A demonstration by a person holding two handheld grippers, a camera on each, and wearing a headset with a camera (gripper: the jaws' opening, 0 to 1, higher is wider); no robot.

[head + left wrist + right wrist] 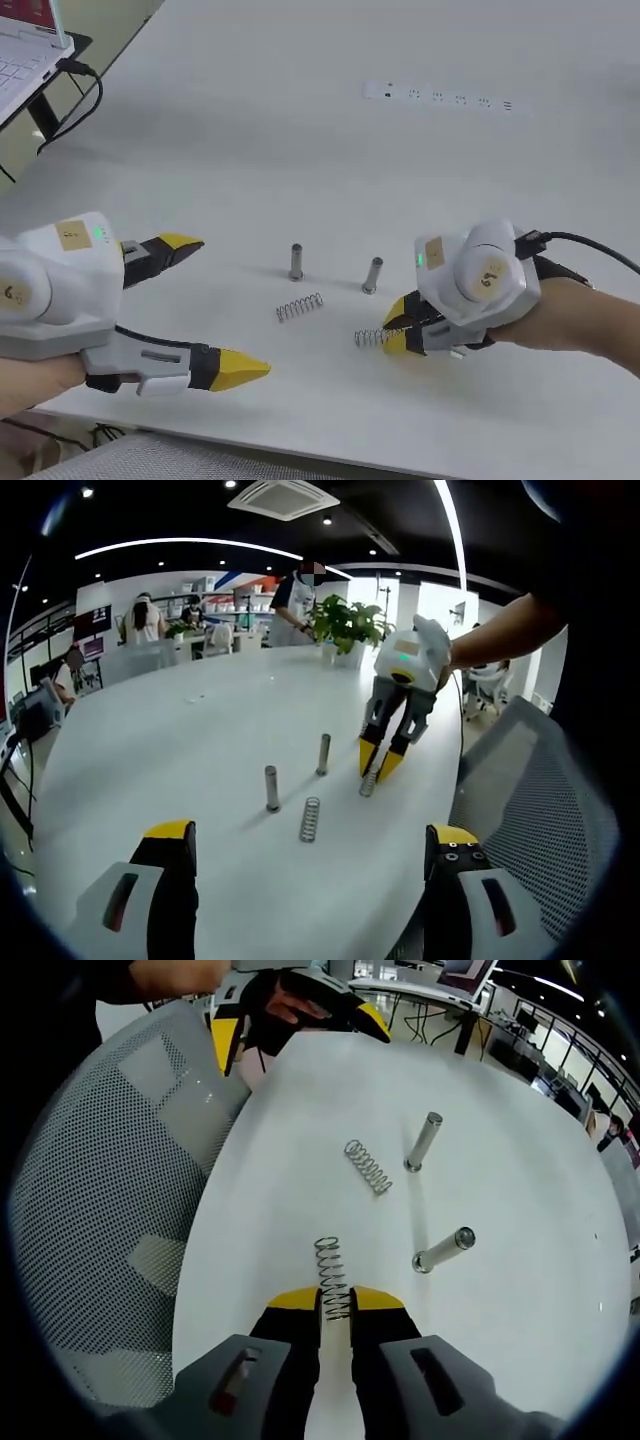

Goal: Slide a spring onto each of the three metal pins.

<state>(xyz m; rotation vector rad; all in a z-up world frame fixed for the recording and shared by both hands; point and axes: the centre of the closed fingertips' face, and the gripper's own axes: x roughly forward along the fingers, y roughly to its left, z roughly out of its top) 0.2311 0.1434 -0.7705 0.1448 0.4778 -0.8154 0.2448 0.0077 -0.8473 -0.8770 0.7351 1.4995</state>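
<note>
table (pixel 300 120): white | pins (pixel 296 262): silver-grey | springs (pixel 300 308): silver | claw tips (pixel 240 370): yellow (black behind) | chair (pixel 110 1190): grey mesh

The tabletop (pixel 300 130) is smooth, matt white. The spring (pixel 366 338) in the right tongs (pixel 393 328) is shiny wire; the pin (pixel 372 275) at its 12 o'clock, dull grey metal. The tongs' housing is glossy white plastic.

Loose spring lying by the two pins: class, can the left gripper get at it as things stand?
Probably yes. The left gripper, fingers open, faces the loose spring across bare table; the right gripper, shut on another spring, sits off to the side.
</note>
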